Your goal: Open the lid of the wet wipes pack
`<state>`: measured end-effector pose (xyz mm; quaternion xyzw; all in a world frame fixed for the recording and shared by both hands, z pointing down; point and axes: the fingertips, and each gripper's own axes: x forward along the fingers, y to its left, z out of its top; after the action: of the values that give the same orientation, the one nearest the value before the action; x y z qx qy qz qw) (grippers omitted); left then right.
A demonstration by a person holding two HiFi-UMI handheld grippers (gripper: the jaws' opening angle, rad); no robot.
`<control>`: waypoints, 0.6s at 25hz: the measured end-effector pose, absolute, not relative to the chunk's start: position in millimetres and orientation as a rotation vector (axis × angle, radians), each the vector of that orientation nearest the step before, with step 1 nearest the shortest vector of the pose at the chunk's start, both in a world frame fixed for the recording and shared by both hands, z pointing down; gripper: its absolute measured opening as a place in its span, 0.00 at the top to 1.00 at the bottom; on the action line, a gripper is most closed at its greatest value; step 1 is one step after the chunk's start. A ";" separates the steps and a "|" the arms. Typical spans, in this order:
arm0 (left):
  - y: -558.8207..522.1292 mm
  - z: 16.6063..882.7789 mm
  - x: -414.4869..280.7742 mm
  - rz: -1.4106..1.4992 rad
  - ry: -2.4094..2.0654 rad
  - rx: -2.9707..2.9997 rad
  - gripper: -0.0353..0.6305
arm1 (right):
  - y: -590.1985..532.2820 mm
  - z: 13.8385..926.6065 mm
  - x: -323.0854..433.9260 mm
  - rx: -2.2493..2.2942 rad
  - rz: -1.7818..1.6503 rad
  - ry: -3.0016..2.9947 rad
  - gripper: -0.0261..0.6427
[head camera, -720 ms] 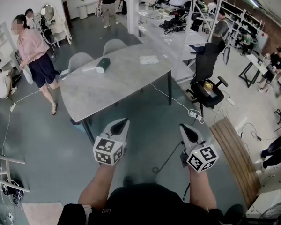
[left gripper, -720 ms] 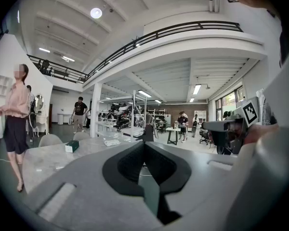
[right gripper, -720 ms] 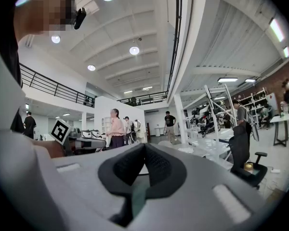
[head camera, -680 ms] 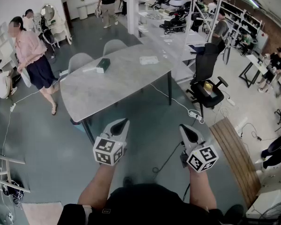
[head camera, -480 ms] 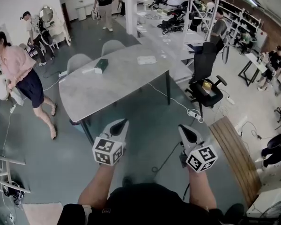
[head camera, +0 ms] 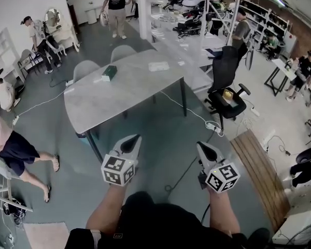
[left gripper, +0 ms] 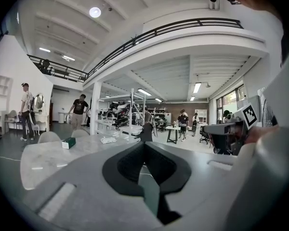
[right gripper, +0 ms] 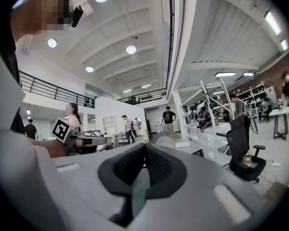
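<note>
A flat white wet wipes pack [head camera: 159, 66] lies on the far part of the grey table [head camera: 119, 97], well ahead of both grippers. It also shows small in the left gripper view [left gripper: 107, 140] and in the right gripper view [right gripper: 181, 144]. My left gripper [head camera: 133, 139] hangs over the floor short of the table, jaws shut and empty, tips together [left gripper: 144, 143]. My right gripper [head camera: 201, 146] is level with it to the right, also shut with nothing in it [right gripper: 144, 146].
A green box [head camera: 109, 72] sits on the table's far left. Two grey chairs [head camera: 86, 66] stand behind the table and a black office chair [head camera: 225, 87] to its right. A cable [head camera: 197, 119] and a wooden board [head camera: 259, 170] lie on the floor. A person [head camera: 10, 149] walks at lower left.
The person in pink has walked from beside the table down to the lower left edge of the head view. Both grippers stay shut in about the same place.
</note>
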<state>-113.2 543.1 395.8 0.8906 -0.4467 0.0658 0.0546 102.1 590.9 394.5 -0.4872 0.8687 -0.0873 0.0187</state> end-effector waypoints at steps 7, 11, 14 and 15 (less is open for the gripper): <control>535.5 403.1 -105.3 0.224 -1.339 2.676 0.94 | 584.5 399.6 105.5 -1.473 -0.338 2.702 0.96; 511.9 415.0 -101.0 0.217 -1.317 2.664 0.94 | 565.2 407.3 104.9 -1.487 -0.360 2.713 0.96; 476.6 422.2 -97.8 0.202 -1.300 2.662 0.94 | 536.2 410.2 106.2 -1.506 -0.355 2.721 0.96; 462.1 423.8 -95.9 0.197 -1.291 2.666 0.94 | 523.0 411.1 108.6 -1.521 -0.358 2.715 0.96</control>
<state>-95.9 462.1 423.8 0.8947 -0.4332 0.0662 0.0863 108.6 523.0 411.1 -0.4856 0.8667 -0.1142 0.0044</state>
